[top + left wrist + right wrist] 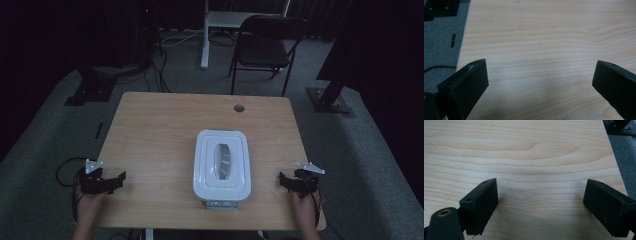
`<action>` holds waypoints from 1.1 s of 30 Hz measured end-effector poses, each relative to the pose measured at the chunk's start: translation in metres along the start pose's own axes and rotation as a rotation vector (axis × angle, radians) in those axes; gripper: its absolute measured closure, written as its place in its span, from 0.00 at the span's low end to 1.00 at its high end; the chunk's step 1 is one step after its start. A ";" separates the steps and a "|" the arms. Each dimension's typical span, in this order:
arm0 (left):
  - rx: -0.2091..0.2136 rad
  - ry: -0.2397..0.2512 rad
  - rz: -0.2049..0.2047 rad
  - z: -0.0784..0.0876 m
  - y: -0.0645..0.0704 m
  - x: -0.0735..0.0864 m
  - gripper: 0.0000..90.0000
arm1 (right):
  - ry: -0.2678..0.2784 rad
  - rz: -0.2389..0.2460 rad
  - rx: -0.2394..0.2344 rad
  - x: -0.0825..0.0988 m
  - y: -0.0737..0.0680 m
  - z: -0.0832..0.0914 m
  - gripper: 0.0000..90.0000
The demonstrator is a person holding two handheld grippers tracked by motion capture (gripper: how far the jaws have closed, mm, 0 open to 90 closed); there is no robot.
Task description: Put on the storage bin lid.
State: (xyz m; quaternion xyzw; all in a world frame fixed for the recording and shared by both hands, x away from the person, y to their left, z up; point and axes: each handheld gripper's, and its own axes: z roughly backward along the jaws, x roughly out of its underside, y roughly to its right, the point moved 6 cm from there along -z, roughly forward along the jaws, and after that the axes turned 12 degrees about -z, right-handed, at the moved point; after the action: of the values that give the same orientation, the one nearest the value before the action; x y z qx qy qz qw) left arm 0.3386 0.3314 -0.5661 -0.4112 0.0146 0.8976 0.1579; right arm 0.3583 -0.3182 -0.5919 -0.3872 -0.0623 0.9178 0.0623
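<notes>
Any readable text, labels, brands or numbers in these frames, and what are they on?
None can be read.
White container: lid is plain, with no print visible from the high view.
Left gripper and right gripper: black jaws wide open, no markings.
Table: bare wood grain, no writing.

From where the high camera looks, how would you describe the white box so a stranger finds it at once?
Start at the wooden table. The white box lies right of its middle, toward the near edge, between the left gripper and the right gripper. It has rounded corners and a clear window in its lid.
</notes>
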 end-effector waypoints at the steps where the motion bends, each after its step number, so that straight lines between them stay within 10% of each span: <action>1: -0.016 -0.002 0.004 0.001 -0.002 0.001 0.01 | 0.000 0.000 -0.001 0.000 0.000 0.000 0.13; 6: -0.074 -0.025 0.019 0.005 -0.007 0.009 0.01 | -0.001 0.000 0.000 0.000 0.000 0.000 0.13; 33: -0.094 -0.112 0.024 -0.011 -0.008 0.024 0.00 | -0.001 0.002 -0.002 -0.001 0.000 -0.001 0.13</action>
State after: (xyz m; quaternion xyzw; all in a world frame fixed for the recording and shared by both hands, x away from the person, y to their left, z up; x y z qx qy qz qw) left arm 0.3343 0.3440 -0.5898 -0.3672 -0.0314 0.9207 0.1283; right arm 0.3591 -0.3180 -0.5919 -0.3867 -0.0630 0.9180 0.0611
